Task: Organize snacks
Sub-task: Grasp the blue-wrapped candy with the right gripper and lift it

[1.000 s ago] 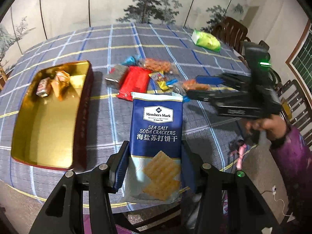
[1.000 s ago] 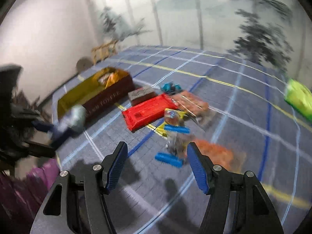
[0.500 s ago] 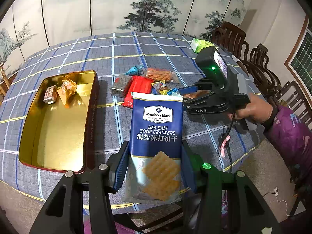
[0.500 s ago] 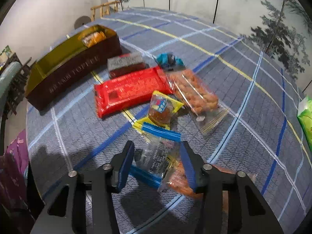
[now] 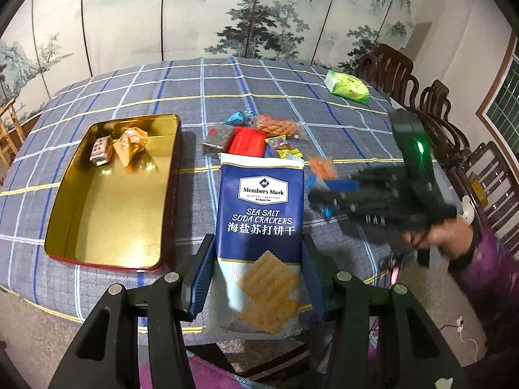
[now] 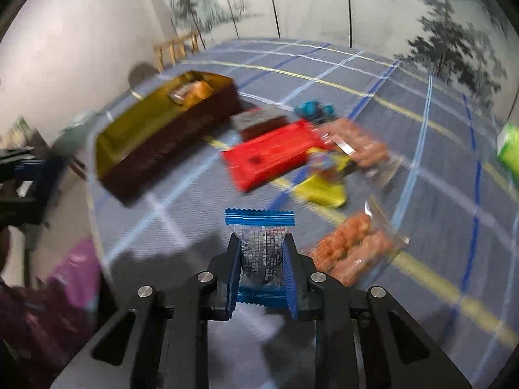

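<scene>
From my left wrist: my left gripper [image 5: 258,278] clamps the soda cracker pack [image 5: 261,227] upright, just right of the gold tin [image 5: 168,194] — poised for loading. From my right wrist: my right gripper [image 6: 262,270] pinches 1 blue-edged snack packet [image 6: 260,243], lifted right of the tin [image 6: 168,149] — ready to carry over.

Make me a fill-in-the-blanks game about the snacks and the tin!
1. The left tool holds a blue bag of soda ____.
2. The right tool grips a clear packet with ____ ends.
3. The tin is ____ inside.
4. The tin already holds ____ snacks.

Missing words: crackers, blue, gold, two
</scene>
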A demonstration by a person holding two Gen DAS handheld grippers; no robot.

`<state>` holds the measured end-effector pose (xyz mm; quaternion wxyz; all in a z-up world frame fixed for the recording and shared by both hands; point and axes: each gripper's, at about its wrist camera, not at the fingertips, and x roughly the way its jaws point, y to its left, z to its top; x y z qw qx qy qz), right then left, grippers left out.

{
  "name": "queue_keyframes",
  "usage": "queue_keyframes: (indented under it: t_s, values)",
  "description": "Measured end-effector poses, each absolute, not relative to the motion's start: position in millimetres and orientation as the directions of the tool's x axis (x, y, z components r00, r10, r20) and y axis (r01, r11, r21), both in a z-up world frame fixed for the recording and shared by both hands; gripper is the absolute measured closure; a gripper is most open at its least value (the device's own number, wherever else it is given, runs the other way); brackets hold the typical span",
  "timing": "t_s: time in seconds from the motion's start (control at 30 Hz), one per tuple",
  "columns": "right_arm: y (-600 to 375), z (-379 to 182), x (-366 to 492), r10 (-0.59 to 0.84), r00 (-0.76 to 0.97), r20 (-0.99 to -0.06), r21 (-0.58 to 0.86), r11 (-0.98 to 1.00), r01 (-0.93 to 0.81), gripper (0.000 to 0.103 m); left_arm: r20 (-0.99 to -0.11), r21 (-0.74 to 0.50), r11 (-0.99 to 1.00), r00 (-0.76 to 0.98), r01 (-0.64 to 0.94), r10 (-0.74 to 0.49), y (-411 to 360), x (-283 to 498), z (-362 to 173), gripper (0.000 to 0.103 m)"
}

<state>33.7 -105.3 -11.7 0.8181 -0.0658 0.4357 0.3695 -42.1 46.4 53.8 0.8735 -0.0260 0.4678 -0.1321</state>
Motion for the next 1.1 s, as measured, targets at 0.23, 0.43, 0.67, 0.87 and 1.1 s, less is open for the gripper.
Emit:
queue_keyframes:
  t_s: [0.23,0.43,0.67,0.87,1.1]
  values:
    - [-99.6,-19.6,-1.8,0.565,0.407,-0.717,0.23,0.744,-0.627,0.078,-0.804,-0.181,0.971,0.545,0.156,-0.237,69.6,-46.0,57.9,0.057]
    - [-113.7,-7.4,-4.3,0.634,0.428,-0.644,0.307,0.727,-0.614,0.078,-0.802,-0.19,0.974,0.552,0.124,-0.227,84.0,-46.8,59.0,0.057]
    - [-107.8,2.3,-3.8,0.628,0.446,-0.638,0.29,0.733,-0.616,0.078,-0.794,-0.18,0.979,0.575,0.093,-0.2,100.6,-46.7,61.3,0.057]
    - [-78.5,-10.7,-1.7,0.63,0.432,-0.646,0.286,0.723,-0.629,0.078,-0.79,-0.159,0.986,0.594,0.04,-0.152,124.3,-41.0,63.1,0.057]
    - [-58.5,-24.5,7.4,0.597,0.451,-0.663,0.252,0.745,-0.617,0.078,-0.8,-0.12,0.993,0.593,-0.018,-0.086,154.8,-26.9,53.8,0.057]
